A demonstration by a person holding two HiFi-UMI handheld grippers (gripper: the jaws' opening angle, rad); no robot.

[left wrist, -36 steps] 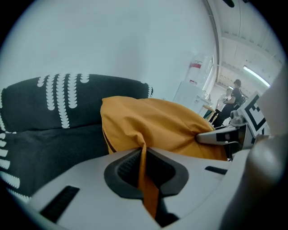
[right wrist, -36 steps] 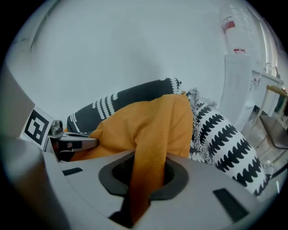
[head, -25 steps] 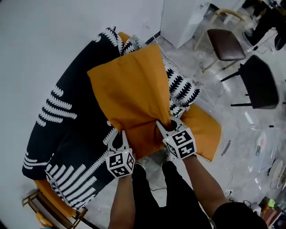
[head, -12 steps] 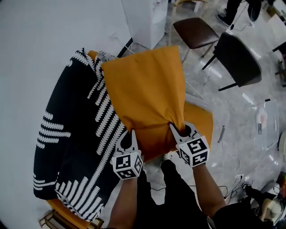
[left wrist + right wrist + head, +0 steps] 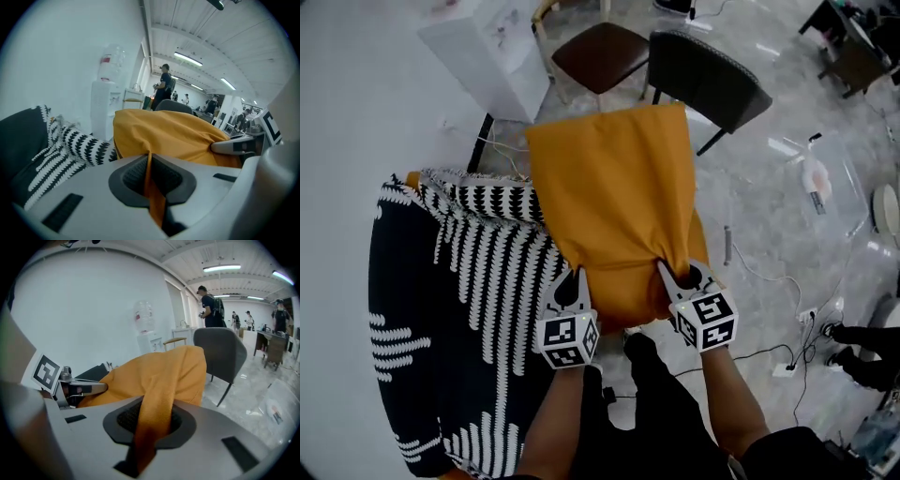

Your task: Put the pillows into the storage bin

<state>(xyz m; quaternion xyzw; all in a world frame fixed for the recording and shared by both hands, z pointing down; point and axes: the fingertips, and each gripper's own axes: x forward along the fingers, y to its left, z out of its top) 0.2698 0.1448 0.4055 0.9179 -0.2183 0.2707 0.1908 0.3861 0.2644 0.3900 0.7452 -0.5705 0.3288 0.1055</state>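
Lowest in the head view, two bare arms (image 5: 553, 422) and black trousers (image 5: 661, 412). Just above them, the left hand-held gripper (image 5: 571, 279) at lower middle left and the right hand-held gripper (image 5: 679, 275) at lower middle right, each with a marker cube on it.

Both clamped tight on the near edge of the orange pillow (image 5: 614, 202). A thin fold of cloth pinched between the left jaws, a thicker bunch between the right jaws. Same tight grip plain in the left gripper view (image 5: 149, 173) and the right gripper view (image 5: 145, 423).

Orange pillow held up in the middle of the frame, off the floor (image 5: 787, 216), stretching from the grippers toward the top.

To the left, a big black and white patterned cushion (image 5: 459, 300) filling the lower left. Touching the orange pillow or just beside it, cannot tell which.

Farther off, at the top, a dark grey chair (image 5: 705, 82) and a brown chair (image 5: 602, 54) side by side. At upper left, a white water cooler (image 5: 487, 52). Thin cables (image 5: 769, 356) on the floor at lower right.

Far back in the gripper views, people (image 5: 165, 86) standing under long ceiling lights (image 5: 190, 58).
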